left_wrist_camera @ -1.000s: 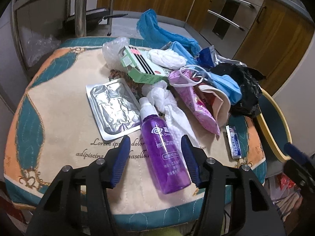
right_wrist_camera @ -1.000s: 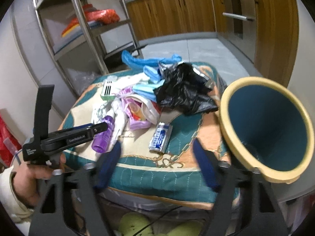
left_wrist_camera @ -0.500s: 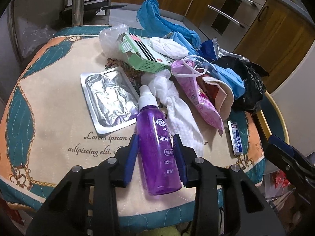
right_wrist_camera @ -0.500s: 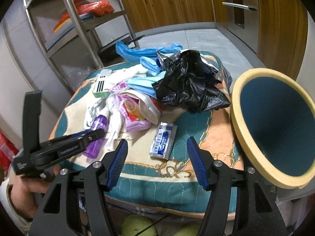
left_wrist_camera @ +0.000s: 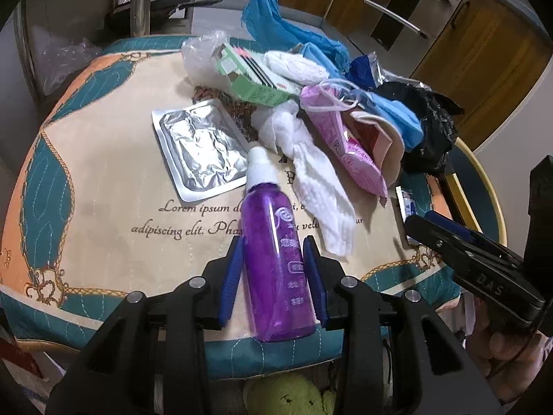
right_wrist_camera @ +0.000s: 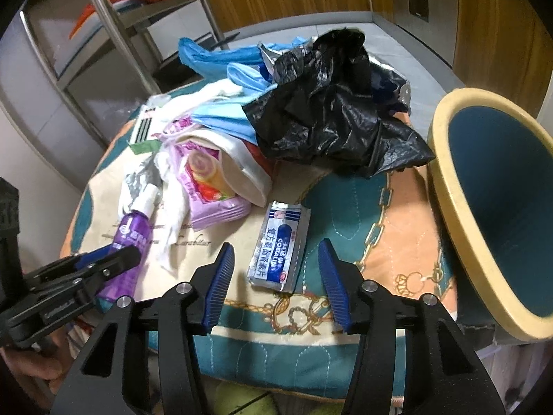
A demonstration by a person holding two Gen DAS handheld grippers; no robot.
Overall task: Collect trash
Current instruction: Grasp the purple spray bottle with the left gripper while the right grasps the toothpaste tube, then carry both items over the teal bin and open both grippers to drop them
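Your left gripper [left_wrist_camera: 273, 269] has its jaws clamped on the bottle [left_wrist_camera: 274, 259], whose long axis runs away from you along the fingers. Your right gripper [right_wrist_camera: 274, 273] is spread wide, with the sachet [right_wrist_camera: 280, 250] lying between the jaws; the bin [right_wrist_camera: 446, 186] sits right of the sachet.

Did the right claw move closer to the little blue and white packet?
Yes. The right claw has moved forward over the tablecloth; the blue and white packet now lies partly between its open fingers. A second ago it lay well ahead of them.
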